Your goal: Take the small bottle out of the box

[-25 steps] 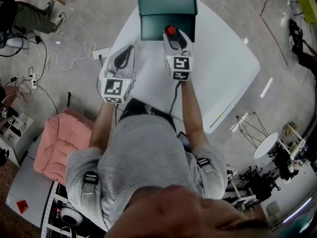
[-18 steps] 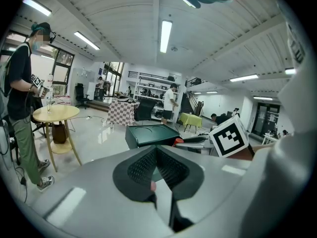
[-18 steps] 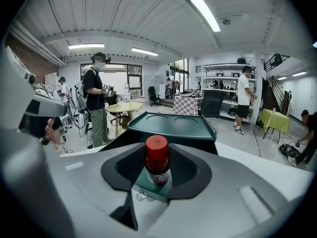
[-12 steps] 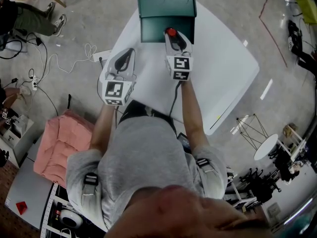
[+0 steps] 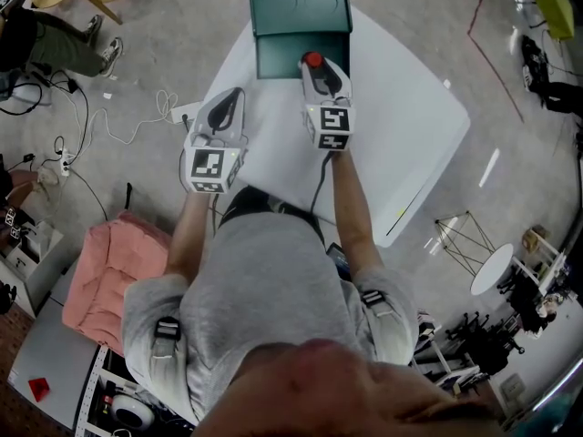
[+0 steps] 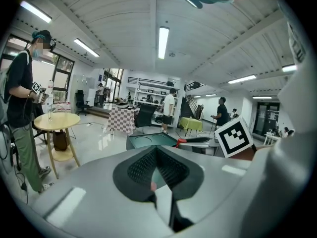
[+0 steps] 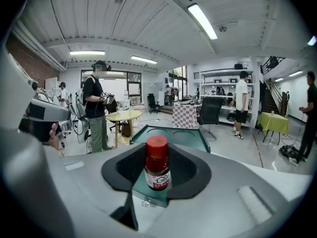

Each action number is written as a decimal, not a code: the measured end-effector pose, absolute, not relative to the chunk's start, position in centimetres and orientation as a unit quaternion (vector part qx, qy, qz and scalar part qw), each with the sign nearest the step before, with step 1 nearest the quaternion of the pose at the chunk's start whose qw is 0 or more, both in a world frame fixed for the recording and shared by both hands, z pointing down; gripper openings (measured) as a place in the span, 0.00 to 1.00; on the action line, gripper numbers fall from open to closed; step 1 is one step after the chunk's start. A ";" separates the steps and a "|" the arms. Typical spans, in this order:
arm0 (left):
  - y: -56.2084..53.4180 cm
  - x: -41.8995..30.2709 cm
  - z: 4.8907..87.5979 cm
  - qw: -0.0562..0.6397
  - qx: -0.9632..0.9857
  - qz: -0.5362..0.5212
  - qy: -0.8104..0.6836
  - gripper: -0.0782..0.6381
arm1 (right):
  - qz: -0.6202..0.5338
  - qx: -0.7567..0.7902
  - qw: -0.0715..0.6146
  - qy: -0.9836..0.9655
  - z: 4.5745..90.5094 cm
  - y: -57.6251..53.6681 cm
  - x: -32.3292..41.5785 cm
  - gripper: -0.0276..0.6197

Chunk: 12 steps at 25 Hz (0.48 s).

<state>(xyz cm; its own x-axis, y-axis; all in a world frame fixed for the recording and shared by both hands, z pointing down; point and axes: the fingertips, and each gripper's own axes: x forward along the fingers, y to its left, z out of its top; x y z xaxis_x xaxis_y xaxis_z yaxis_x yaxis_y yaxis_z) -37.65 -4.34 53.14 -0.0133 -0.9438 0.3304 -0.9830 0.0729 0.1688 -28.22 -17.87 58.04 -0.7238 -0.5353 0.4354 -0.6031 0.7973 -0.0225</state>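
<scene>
A small brown bottle with a red cap stands upright between the black pads of my right gripper, which is shut on its body over the front part of the dark green box. The box lies open on the white table, its lid folded back with two round recesses. My left gripper hovers left of the box over the table's edge, its fingertips together with nothing between them. In the left gripper view the box lies ahead.
Cables and a power strip lie on the floor left of the table. A pink cushion sits behind my left side. People, a round wooden table and chairs stand farther off in the room.
The head view has drifted slightly. Both grippers and the bottle stay in nearly the same places over the box and table.
</scene>
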 end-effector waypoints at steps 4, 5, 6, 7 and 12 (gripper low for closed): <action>-4.5 -37.3 50.9 0.157 0.684 0.044 -0.711 0.13 | 0.070 0.310 0.196 -0.928 55.6 -17.6 -27.7 0.25; -4.5 -37.3 50.4 0.152 0.684 0.042 -0.712 0.13 | 0.067 0.310 0.193 -0.929 54.9 -17.4 -27.6 0.25; -4.3 -37.2 49.9 0.148 0.685 0.041 -0.712 0.13 | 0.065 0.311 0.188 -0.929 54.2 -17.2 -27.5 0.25; -4.2 -37.1 49.4 0.144 0.685 0.039 -0.713 0.13 | 0.063 0.312 0.183 -0.930 53.5 -17.0 -27.3 0.25; -4.3 -35.8 47.4 0.125 0.696 0.030 -0.706 0.13 | 0.056 0.324 0.160 -0.931 50.3 -16.2 -25.9 0.25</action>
